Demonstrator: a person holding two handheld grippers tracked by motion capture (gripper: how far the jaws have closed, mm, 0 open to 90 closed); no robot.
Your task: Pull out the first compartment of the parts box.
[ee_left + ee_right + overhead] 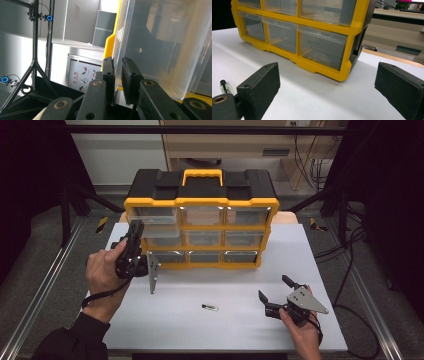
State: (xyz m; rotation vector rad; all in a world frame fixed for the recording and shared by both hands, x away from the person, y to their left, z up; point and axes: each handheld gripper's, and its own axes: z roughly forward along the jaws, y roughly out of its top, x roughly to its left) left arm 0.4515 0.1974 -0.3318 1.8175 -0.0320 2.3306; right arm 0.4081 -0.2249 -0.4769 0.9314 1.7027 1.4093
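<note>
A yellow and black organiser cabinet (pixel 200 187) with clear plastic drawers stands at the back of the white table (pixel 225 330). Its top-left drawer (pixel 152 215) sits slightly pulled out. My left gripper (pixel 134 231) is at that drawer's front left corner. In the left gripper view the jaws (pixel 118 61) are shut on the drawer's clear front wall (pixel 155 45). My right gripper (pixel 272 286) rests on the table at the right, open, with nothing between its pads (pixel 327 72). A small greenish pen-like tool (pixel 210 307) lies on the table between the hands, also at the left edge of the right gripper view (pixel 224 87).
The cabinet's bottom-right drawer (pixel 322 47) faces my right gripper from a short distance. Aluminium rails (pixel 45 290) run along both sides of the table. Cables (pixel 345 270) trail over the floor at the right. A tripod (pixel 35 62) stands beyond the left gripper.
</note>
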